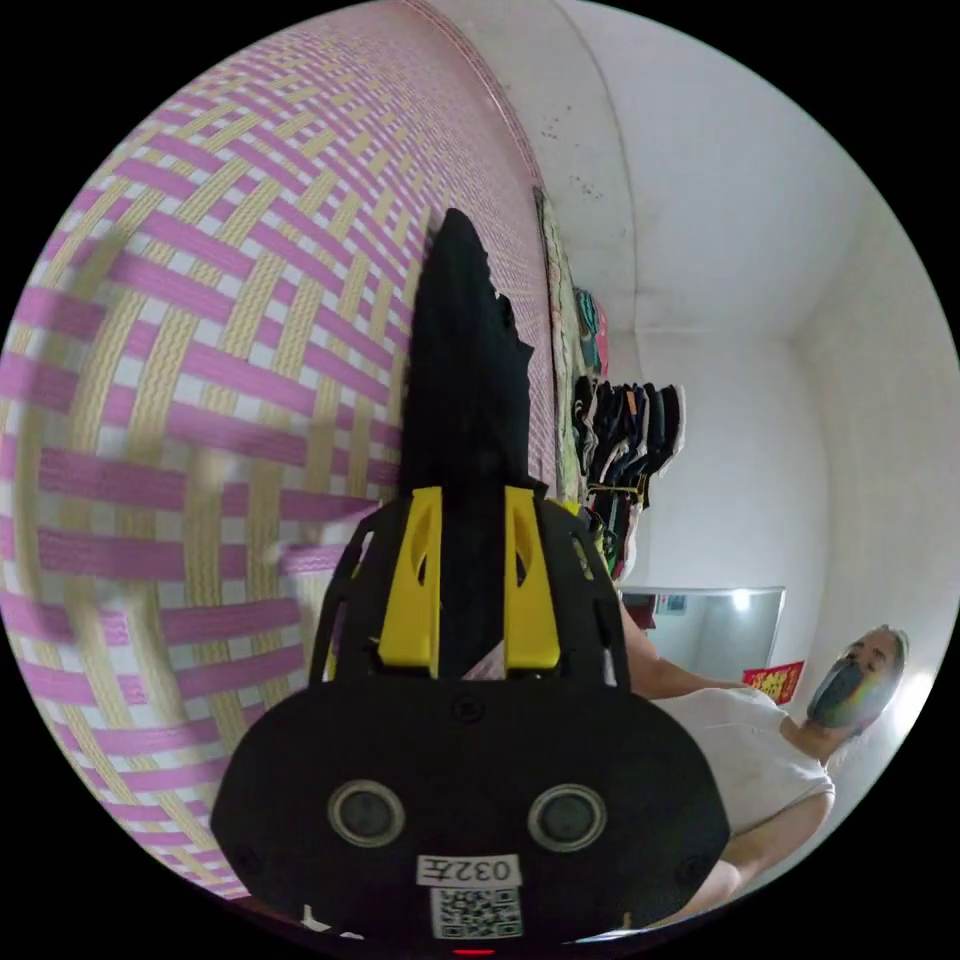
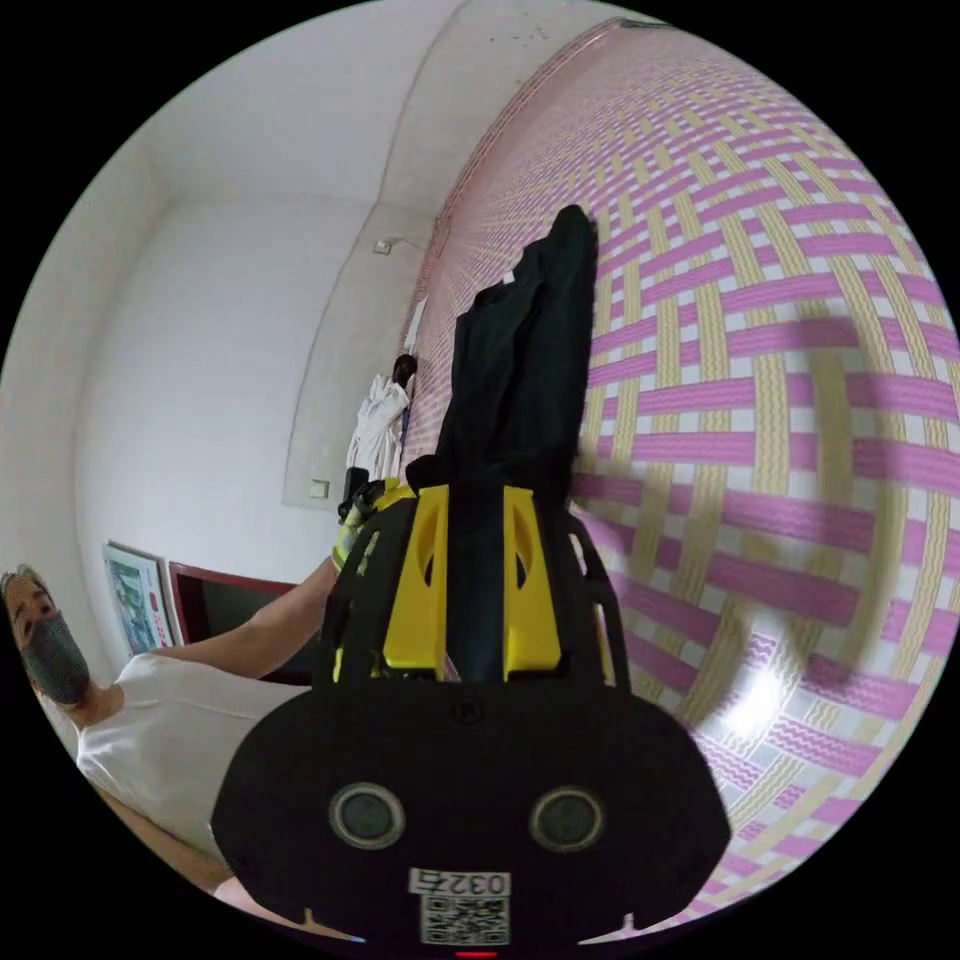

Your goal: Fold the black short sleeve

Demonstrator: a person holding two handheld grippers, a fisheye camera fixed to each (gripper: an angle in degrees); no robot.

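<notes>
1. In the left gripper view, the left gripper (image 1: 470,520) had its two yellow, wedge-shaped jaws drawn close together, with a band of the black shirt (image 1: 465,370) pinched between them.
2. Beyond those jaw tips the shirt ran on as a narrow, soft, matte strip with a ragged edge on one side, tapering to a rounded end.
3. Behind the shirt lay a woven mat (image 1: 200,400) of flat pink and pale yellow strips crossed in a basket pattern, with white showing in the gaps.
4. To one side of the jaws stood smooth white walls (image 1: 720,200), a cluster of hanging clothes (image 1: 630,430) and a person (image 1: 760,750) in a white top.
5. In the right gripper view, the right gripper (image 2: 475,520) showed the same black frame and yellow jaws, nearly closed and clamped on the shirt (image 2: 520,370).
6. Ahead of these jaws the cloth was bunched into limp vertical folds, broad near the tips and narrowing to a rounded point.
7. The same mat (image 2: 780,400) spread behind it, glossy where light struck it.
8. Beside the jaws a white garment (image 2: 378,430) hung against the wall, and the person (image 2: 170,720) reached an arm toward the gripper.
</notes>
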